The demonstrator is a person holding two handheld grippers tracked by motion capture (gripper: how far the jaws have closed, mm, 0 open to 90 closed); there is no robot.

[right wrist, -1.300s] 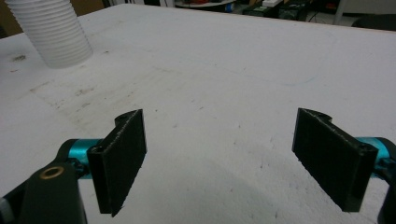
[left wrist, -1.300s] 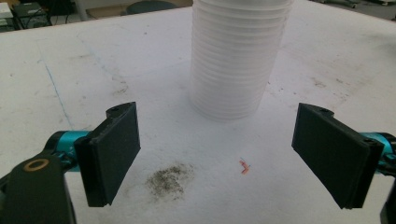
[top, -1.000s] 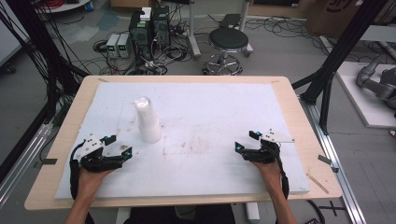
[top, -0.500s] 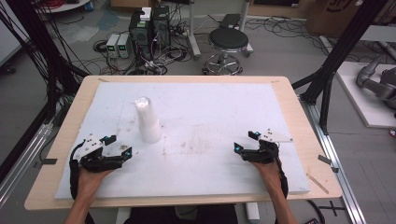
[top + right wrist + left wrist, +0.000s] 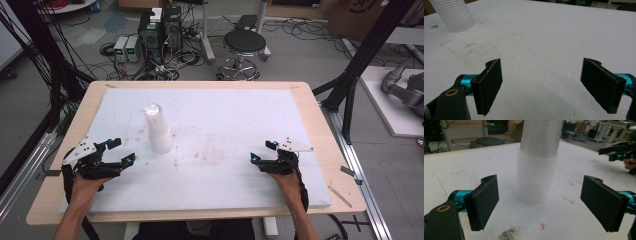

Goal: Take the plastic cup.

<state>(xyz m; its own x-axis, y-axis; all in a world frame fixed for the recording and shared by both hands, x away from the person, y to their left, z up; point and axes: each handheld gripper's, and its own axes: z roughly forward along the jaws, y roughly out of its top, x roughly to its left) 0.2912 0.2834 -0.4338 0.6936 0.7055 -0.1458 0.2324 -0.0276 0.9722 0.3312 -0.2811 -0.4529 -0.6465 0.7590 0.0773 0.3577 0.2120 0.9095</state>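
One table (image 5: 320, 130), white sheet (image 5: 240, 125) on top. One stack of clear cups (image 5: 158, 129), upright, left-centre of sheet. Two grippers: left gripper (image 5: 118, 151) spread wide, empty, near stack, not touching; right gripper (image 5: 262, 151) spread wide, empty, well apart from stack.

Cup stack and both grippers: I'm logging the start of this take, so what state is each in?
Cup stack: upright on the white board, nested, untouched.
Left gripper: open, empty, aimed at the stack.
Right gripper: open, empty, low over bare board.
White board: flat, smudged with dark marks.
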